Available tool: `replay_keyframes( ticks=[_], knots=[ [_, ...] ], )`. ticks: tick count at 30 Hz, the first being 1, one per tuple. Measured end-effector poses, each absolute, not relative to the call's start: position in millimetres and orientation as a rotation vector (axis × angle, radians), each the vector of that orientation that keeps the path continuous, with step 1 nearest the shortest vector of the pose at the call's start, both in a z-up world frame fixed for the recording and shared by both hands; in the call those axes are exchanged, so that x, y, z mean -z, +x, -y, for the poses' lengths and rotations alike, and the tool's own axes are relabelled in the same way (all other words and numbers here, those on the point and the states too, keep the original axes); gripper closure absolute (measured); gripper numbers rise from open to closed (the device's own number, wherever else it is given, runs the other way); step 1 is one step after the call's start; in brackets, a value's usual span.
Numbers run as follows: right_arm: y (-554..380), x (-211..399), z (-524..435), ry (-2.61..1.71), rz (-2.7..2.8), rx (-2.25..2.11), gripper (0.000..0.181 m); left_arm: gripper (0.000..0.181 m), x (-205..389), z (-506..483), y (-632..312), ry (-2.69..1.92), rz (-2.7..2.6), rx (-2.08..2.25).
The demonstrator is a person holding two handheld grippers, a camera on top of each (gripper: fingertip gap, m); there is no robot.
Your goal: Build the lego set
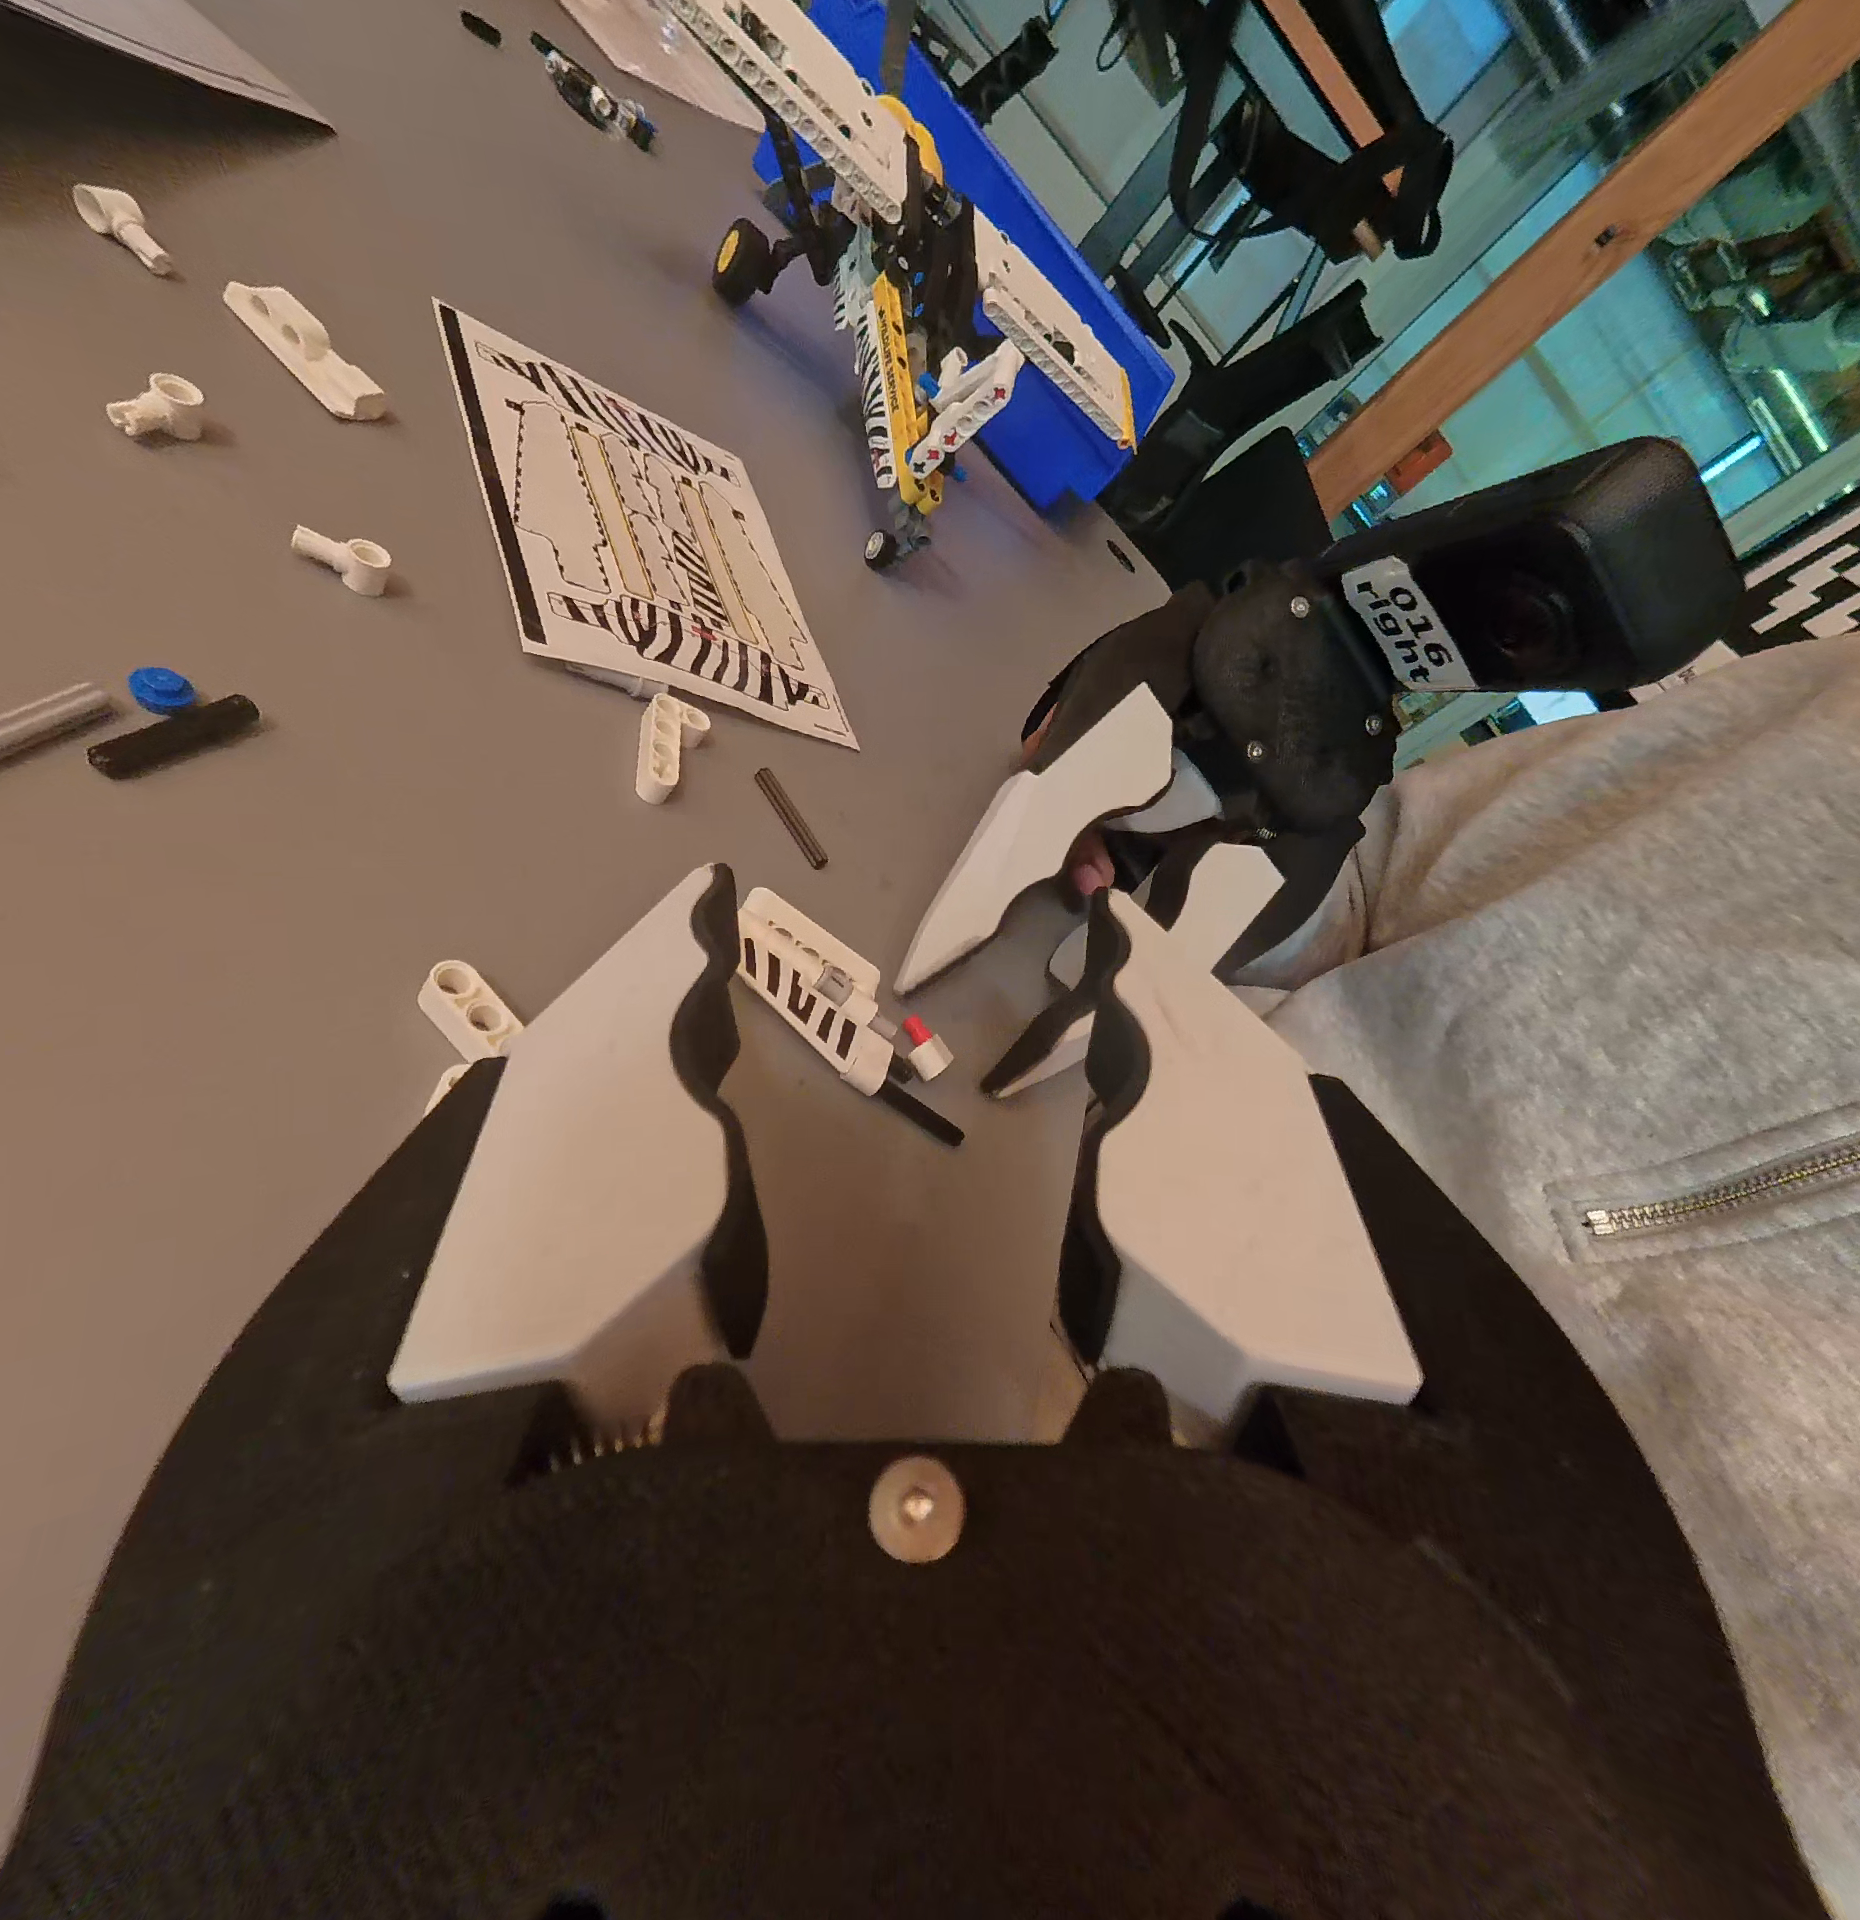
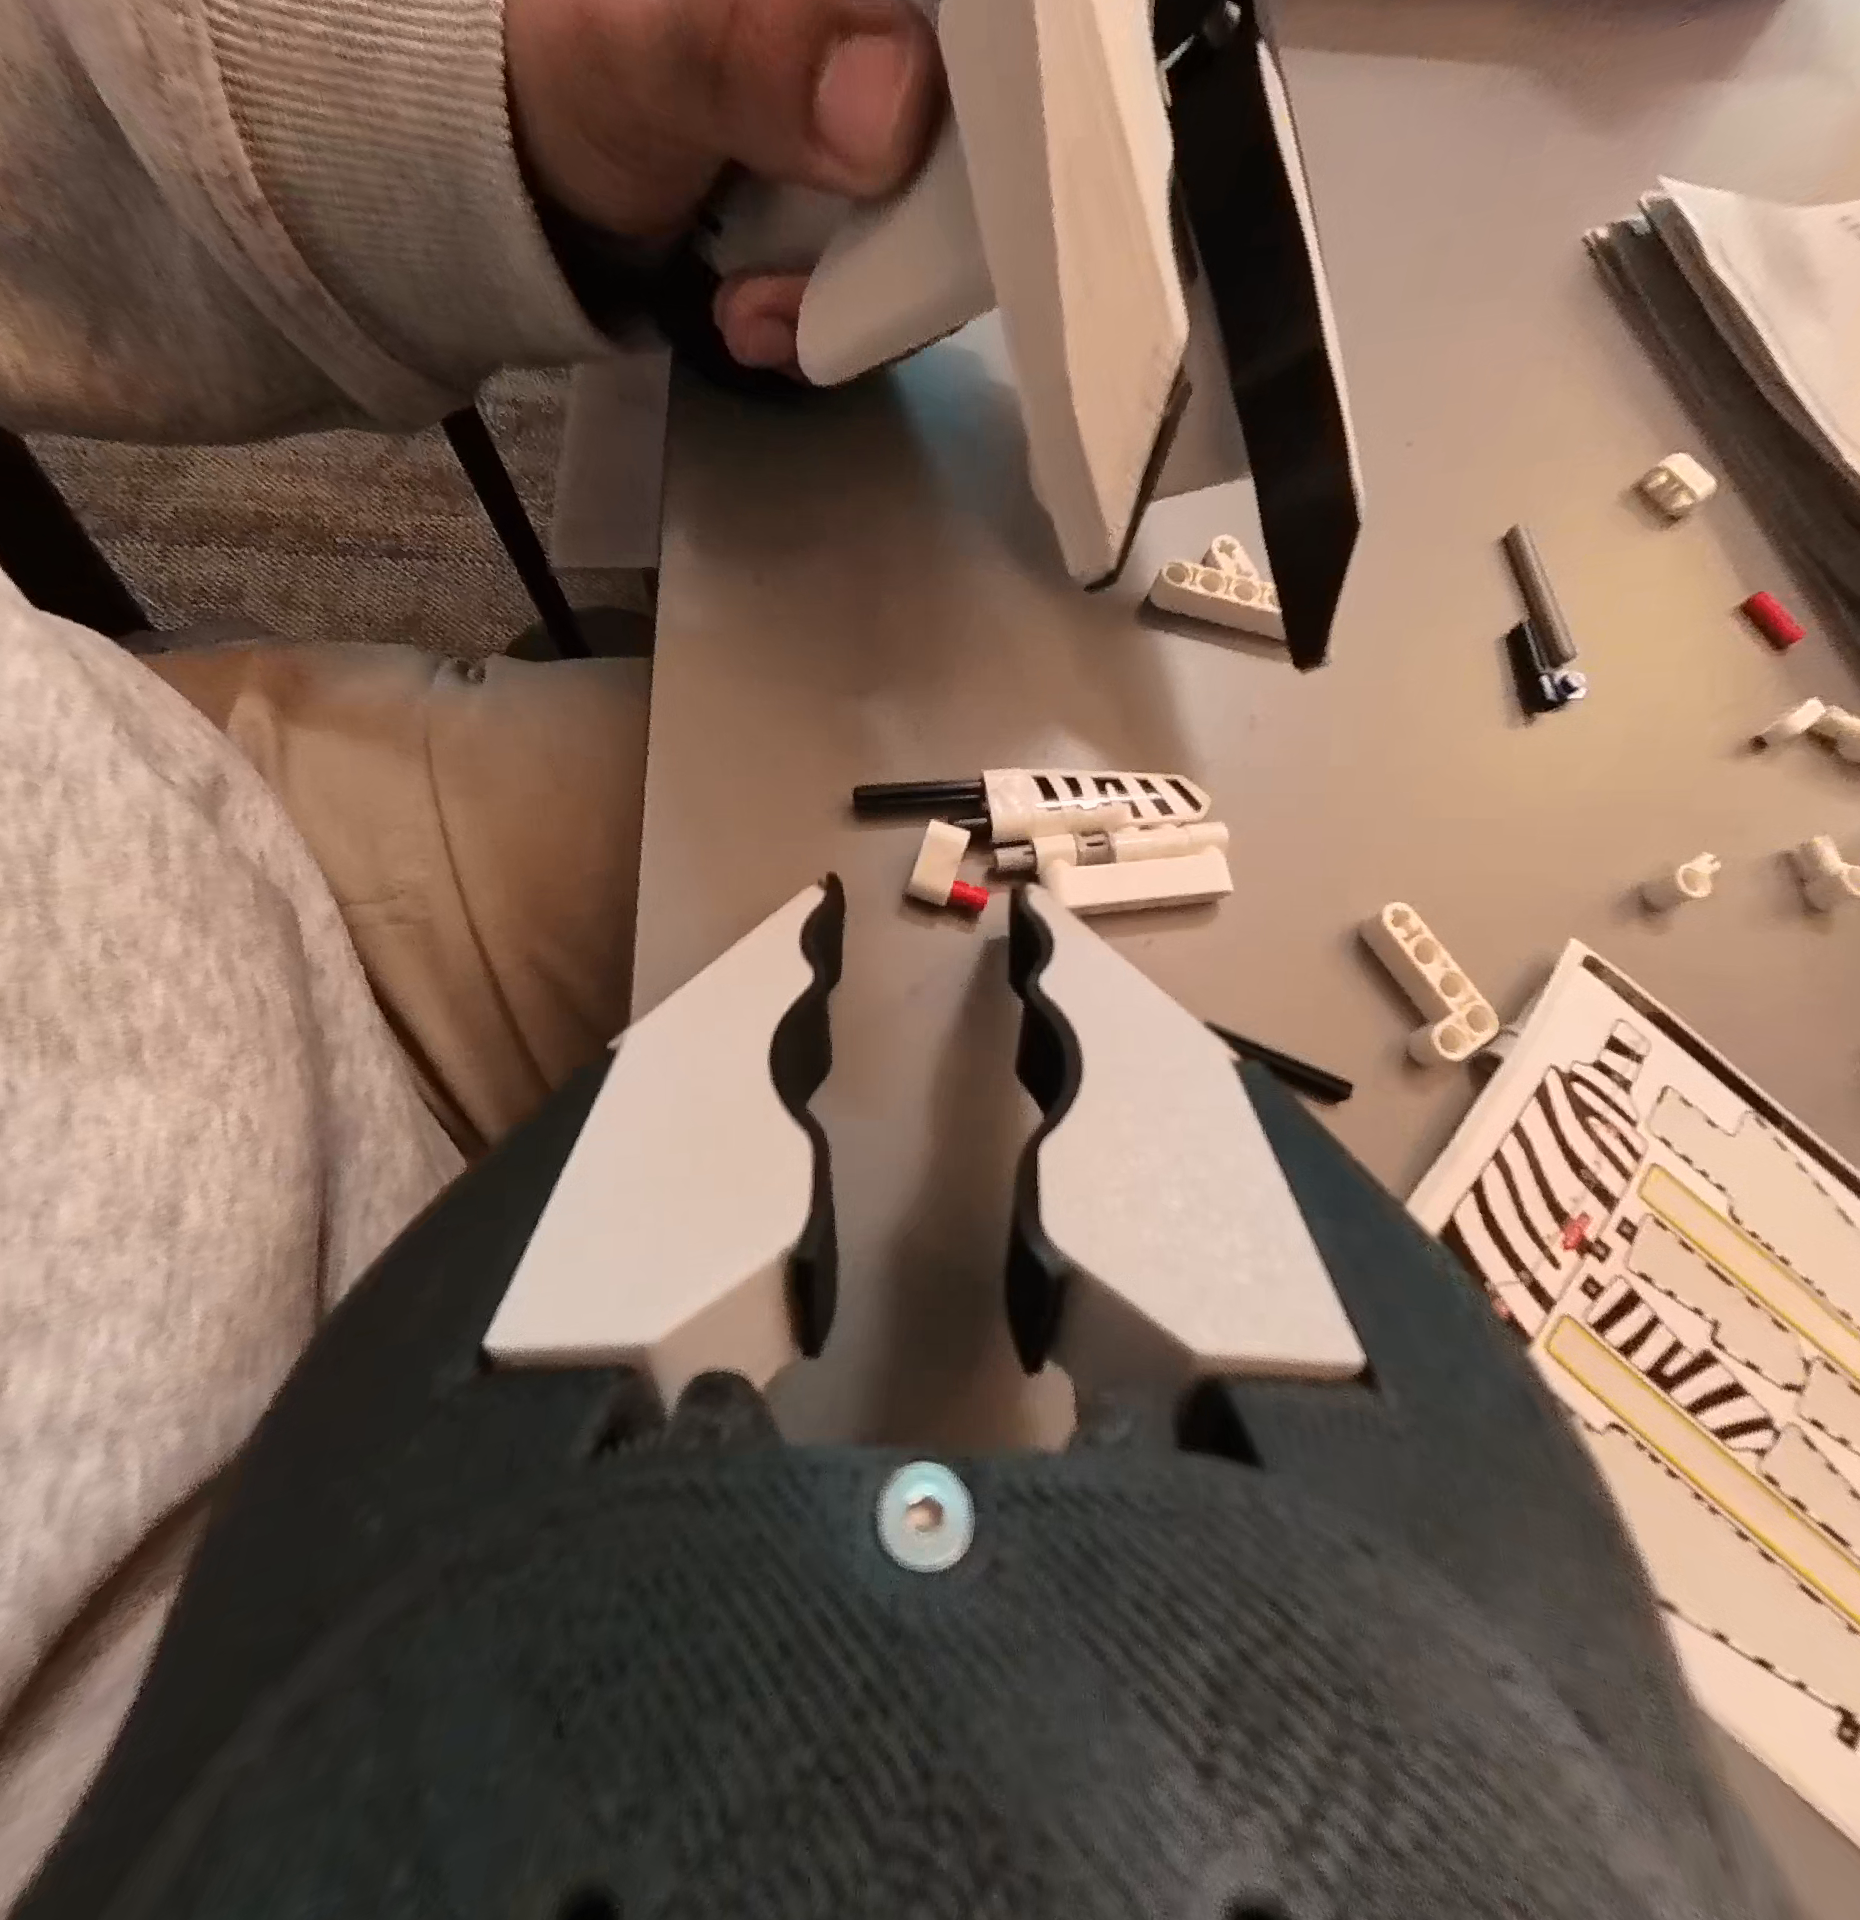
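A small white sub-assembly with zebra stripes and a black axle (image 1: pixel 817 997) (image 2: pixel 1102 831) lies on the grey table (image 1: pixel 334 935). A small white piece with a red pin (image 1: pixel 921 1039) (image 2: pixel 941 878) lies beside it. My left gripper (image 1: pixel 905 899) is open and empty, with the sub-assembly just beyond its left fingertip. My right gripper (image 2: pixel 924 896) is open and empty, its tips at the red-pin piece. It also shows in the left wrist view (image 1: pixel 945 1037). The left gripper shows in the right wrist view (image 2: pixel 1201 613). The partly built plane model (image 1: pixel 884 260) stands farther back.
A sticker sheet (image 1: pixel 635 520) (image 2: pixel 1684 1299) lies flat. Loose white beams and connectors (image 1: pixel 302 348), a black axle (image 1: pixel 791 816) and a blue round piece (image 1: pixel 157 688) are scattered about. A blue bin (image 1: pixel 1019 312) and a booklet (image 2: pixel 1788 312) sit at the edges. The table edge (image 2: pixel 645 727) is near the person's lap. Left tips to right tips: about 7 centimeters. Left tips and right tips are each some 35 centimeters from the partly built plane model (image 1: pixel 884 260).
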State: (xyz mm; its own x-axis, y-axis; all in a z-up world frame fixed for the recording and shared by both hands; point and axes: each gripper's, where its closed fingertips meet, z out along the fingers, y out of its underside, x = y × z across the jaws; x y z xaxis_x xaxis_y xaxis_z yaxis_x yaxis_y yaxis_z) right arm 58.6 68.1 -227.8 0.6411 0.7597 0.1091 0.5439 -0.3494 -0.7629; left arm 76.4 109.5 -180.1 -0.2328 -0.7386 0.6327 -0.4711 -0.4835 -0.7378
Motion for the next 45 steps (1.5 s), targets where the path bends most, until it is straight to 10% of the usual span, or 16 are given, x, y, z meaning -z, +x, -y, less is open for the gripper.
replay_keyframes(
  ticks=[45],
  knots=[
    [67.8, 211.1, -70.3, -2.155, 0.755, -0.486, 0.167, 0.118, 174.3, -108.9, 74.7, -1.744, -1.45, 1.804]
  ],
)
